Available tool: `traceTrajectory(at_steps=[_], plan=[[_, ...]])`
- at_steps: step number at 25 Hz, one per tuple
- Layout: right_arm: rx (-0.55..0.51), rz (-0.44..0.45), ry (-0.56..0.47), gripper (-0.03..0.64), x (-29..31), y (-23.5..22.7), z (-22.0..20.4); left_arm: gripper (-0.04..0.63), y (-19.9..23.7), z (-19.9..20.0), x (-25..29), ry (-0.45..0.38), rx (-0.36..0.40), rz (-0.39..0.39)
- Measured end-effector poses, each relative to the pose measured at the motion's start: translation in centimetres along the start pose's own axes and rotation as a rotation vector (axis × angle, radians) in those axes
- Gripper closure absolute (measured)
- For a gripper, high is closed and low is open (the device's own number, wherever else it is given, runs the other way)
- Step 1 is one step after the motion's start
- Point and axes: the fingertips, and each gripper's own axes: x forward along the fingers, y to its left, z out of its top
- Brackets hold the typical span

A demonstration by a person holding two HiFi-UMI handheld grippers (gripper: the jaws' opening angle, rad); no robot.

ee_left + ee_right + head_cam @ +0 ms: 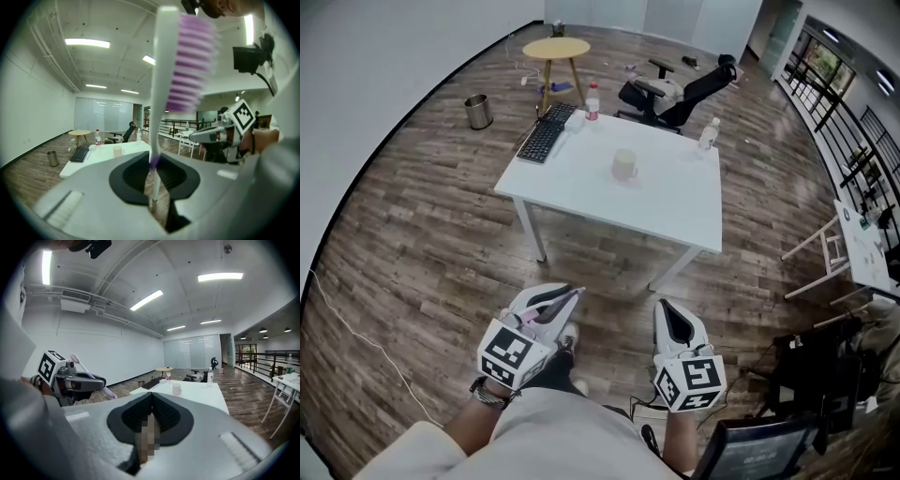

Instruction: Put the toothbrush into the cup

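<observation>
Left gripper (568, 297) is clenched on the toothbrush (561, 301). In the left gripper view the white handle (159, 93) rises upright from between the jaw tips, which press on its lower end, and the purple bristles (190, 61) sit high and blurred close to the lens, facing right. Seen from the right gripper view, the same brush (80, 363) sticks up at a slant out of the left gripper (96, 380), head end uppermost. Right gripper (667, 308) is clenched with nothing in it: its own view shows the two dark pads meeting at the tips (151, 397), no object between them. Both grippers are held side by side, low and close to the person's body, over wood-plank floor (422, 234) and well short of the white table (675, 202). The cup (623, 166), cream-coloured and upright, stands near the middle of that table with open tabletop around it; it also shows small in the left gripper view (117, 151) and the right gripper view (176, 388). The toothbrush is thus well apart from the cup, not in it. On the table's far-left corner lies a black keyboard (546, 133), with a red-labelled bottle (592, 100) just beside it. A clear bottle (707, 134) stands at the far-right corner. Beyond the table: an office chair (675, 94), a round wooden side table (556, 49), a metal bin (478, 112).
</observation>
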Motion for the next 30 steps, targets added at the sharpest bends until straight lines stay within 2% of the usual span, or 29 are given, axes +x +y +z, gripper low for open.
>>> traceTrajectory(at_steps=[30], plan=[[-0.007,-0.019,0.024,0.615,12.9,-4.0,4.0,0.541,10.6,2.2,9.4,-0.002,-0.041,-0.04]])
